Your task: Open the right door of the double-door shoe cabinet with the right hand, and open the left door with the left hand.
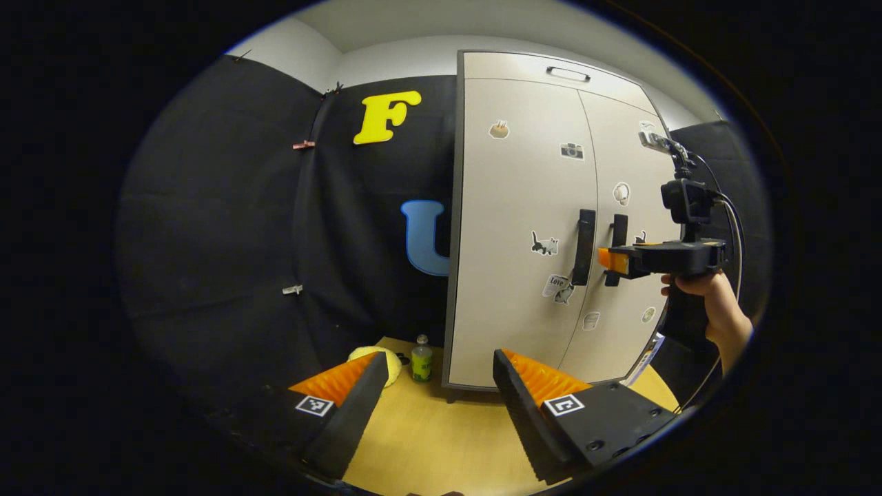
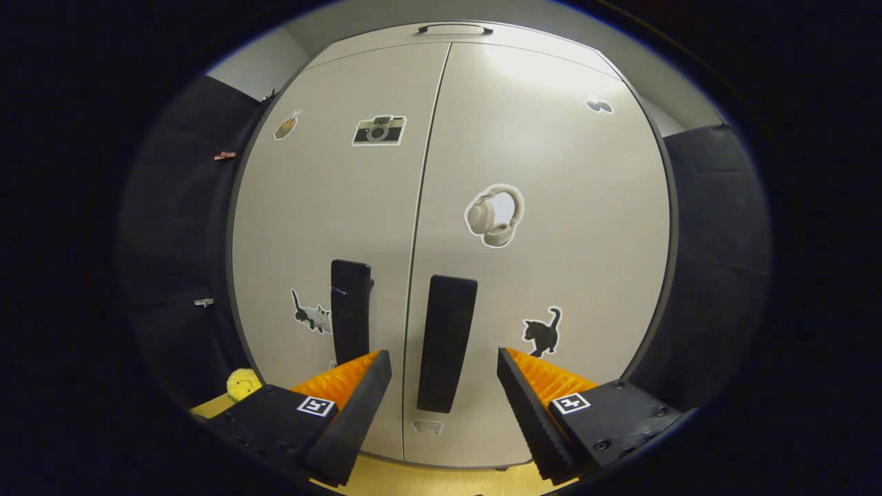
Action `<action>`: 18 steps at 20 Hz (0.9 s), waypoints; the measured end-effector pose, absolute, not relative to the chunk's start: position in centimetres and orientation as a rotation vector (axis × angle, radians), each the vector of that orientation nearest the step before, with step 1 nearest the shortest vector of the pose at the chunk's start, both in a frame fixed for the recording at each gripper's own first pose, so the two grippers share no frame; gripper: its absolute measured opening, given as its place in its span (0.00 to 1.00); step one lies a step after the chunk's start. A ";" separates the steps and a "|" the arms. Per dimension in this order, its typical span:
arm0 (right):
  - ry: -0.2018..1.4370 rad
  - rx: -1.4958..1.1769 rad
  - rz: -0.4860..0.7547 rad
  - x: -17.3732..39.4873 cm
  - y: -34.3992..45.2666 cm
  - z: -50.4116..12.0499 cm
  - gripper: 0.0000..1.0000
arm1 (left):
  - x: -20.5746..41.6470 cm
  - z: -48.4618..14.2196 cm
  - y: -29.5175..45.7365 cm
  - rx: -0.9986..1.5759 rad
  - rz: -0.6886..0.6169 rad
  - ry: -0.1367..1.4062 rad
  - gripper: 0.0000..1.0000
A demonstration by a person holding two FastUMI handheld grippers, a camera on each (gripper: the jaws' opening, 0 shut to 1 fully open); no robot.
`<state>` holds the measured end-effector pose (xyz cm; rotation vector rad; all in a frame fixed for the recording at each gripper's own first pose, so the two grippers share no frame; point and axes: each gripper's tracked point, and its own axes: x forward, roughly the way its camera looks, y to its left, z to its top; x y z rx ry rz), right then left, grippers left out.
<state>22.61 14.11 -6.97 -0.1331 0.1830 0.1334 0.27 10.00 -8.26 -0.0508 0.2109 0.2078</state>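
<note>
Shoe cabinet (image 1: 524, 227) standing upright on a wooden tabletop (image 1: 441, 434), both doors closed. Left door (image 2: 331, 227) and right door (image 2: 544, 227) meeting at a centre seam, each with a dark vertical handle just beside that seam: left handle (image 2: 350, 320), right handle (image 2: 446, 342). Stickers scattered over both fronts.

Left gripper (image 1: 438, 365) back from the cabinet, low over the table, jaws spread wide, nothing between them. Left of the cabinet's foot, a small green bottle (image 1: 422, 359) and a yellow cloth (image 1: 386, 359) near the far edge.

Right gripper (image 2: 444, 372) close to the doors, jaws spread, right handle between the fingers, neither pressing on it. In the left gripper view, same gripper (image 1: 612, 260) level with the handles, held by a hand (image 1: 713, 303).
</note>
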 end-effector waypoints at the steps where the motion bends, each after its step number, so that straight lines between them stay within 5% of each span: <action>1: 0.181 -0.130 0.127 23.0 14.1 -7.1 0.98 | 0.1 -8.5 10.2 -0.065 0.215 0.214 0.95; 6: 0.206 -0.046 0.090 24.6 13.5 -7.7 0.89 | -0.6 -9.4 10.9 -0.001 0.254 0.233 0.95; 9: 0.207 -0.033 0.087 24.7 13.4 -7.5 0.67 | -1.1 -10.4 9.9 -0.046 0.231 0.259 0.95; 10: 0.214 -0.013 0.112 24.4 14.1 -7.5 0.67 | -1.1 -10.5 9.7 -0.064 0.223 0.260 0.95; 13: 0.237 0.016 0.095 24.5 14.3 -7.8 0.37 | -1.5 -10.7 9.0 -0.064 0.199 0.258 0.95; 18: 0.218 -0.001 0.078 24.4 14.2 -7.8 0.35 | -2.9 -10.7 8.8 -0.037 0.169 0.256 0.95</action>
